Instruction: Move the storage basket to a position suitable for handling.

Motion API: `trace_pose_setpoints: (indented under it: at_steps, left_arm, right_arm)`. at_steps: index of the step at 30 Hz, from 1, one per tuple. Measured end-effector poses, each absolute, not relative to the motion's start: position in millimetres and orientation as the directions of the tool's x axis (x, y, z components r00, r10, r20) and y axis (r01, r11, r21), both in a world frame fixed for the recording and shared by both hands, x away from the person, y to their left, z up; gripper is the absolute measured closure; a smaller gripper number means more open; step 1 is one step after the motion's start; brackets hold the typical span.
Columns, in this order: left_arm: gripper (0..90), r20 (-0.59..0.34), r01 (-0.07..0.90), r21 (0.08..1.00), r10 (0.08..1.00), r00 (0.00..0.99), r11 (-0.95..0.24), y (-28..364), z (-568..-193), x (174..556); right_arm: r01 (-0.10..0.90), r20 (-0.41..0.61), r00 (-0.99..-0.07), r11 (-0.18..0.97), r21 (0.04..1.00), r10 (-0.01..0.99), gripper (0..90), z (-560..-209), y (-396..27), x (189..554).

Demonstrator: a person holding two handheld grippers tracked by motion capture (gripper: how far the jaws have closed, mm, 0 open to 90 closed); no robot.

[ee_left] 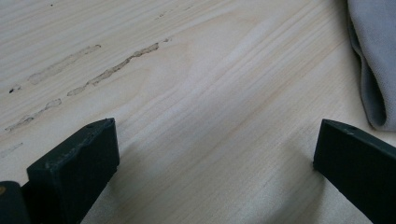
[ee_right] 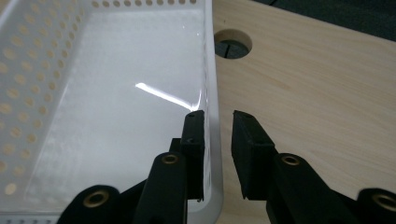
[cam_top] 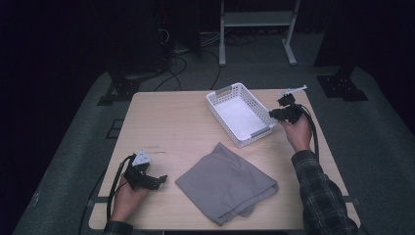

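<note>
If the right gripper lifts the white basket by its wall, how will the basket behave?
The white basket is empty, perforated plastic, so it is probably light and fairly stiff. Held by the right gripper on one wall alone, it would likely tilt. Its glossy surface may slip a little.

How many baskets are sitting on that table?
1. The white basket stands at the far right of the table, empty, with the right gripper straddling its rim. None seems hidden.
</note>
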State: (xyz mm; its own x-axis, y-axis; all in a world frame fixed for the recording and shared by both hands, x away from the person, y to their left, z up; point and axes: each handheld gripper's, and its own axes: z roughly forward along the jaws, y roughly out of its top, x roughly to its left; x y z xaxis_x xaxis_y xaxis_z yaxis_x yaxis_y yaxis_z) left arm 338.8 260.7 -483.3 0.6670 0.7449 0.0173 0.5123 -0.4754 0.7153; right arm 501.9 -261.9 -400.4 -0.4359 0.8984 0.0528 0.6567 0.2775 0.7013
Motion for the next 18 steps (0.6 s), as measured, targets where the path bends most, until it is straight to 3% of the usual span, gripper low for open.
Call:
trace_pose_setpoints:
  at_steps: [9, 18]
  left_arm:
    - [0.0, 0.017, 0.512, 0.716, 0.745, 0.667, -0.475, 260.7, -483.3, 338.8]
    - [0.0, 0.017, 0.512, 0.716, 0.745, 0.667, -0.475, 260.6, -483.3, 338.7]
  right_arm:
    - [0.619, 0.056, -0.490, 0.302, 0.725, 0.870, 66.8, -377.1, -236.2, 484.3]
    - [0.575, 0.070, -0.585, 0.352, 0.739, 0.808, 66.8, -371.3, -193.5, 474.6]
